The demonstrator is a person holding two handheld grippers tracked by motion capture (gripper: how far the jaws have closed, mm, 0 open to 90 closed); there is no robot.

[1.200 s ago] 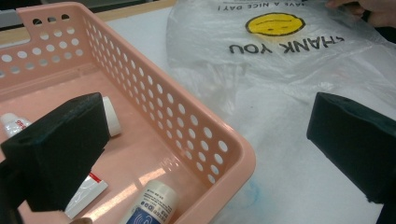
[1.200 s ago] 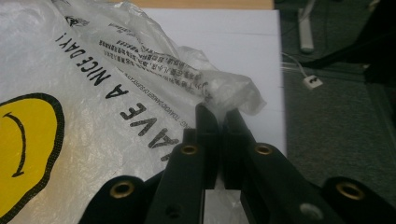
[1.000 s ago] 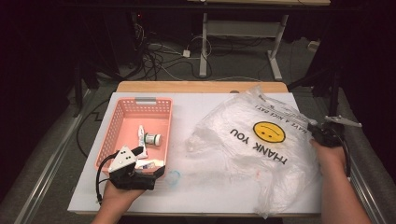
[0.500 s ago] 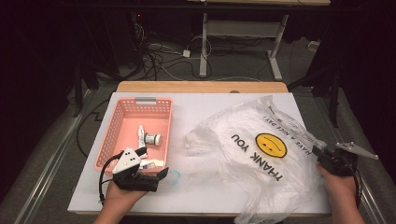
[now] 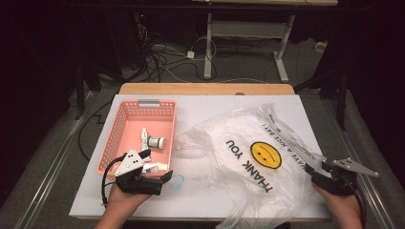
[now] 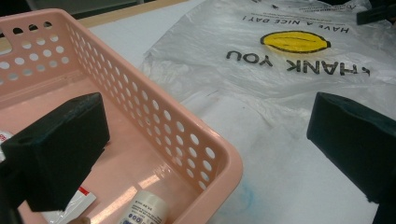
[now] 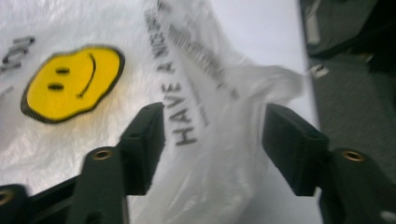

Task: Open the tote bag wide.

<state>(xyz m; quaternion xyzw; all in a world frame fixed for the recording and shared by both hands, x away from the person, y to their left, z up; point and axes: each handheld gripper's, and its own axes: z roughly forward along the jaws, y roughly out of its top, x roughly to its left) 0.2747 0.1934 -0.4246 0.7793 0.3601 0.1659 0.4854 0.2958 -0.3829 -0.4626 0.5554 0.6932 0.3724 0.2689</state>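
A crumpled clear plastic bag [image 5: 248, 157] printed with a yellow smiley and "THANK YOU" lies across the right half of the white table. My right gripper [image 5: 316, 166] is at the bag's right edge. In the right gripper view it [image 7: 215, 119] is open, with a fold of the bag [image 7: 205, 79] between its jaws. A pink perforated basket [image 5: 122, 129] stands at the left and holds a small white bottle [image 5: 155, 141] and a tube [image 5: 143, 138]. My left gripper [image 5: 156, 164] is open, straddling the basket's near right corner [image 6: 210, 154], one jaw inside and one outside.
The bag's near end spills over the table's front edge [image 5: 229, 220]. Bare white table [image 5: 215, 107] lies behind the basket and bag. A faint blue mark [image 5: 176, 181] is on the table beside my left gripper. Cables and desk legs [image 5: 207, 43] fill the floor beyond.
My right gripper has moved toward me along the bag's right side, and the bag has shifted toward the front edge. The left gripper has barely moved.
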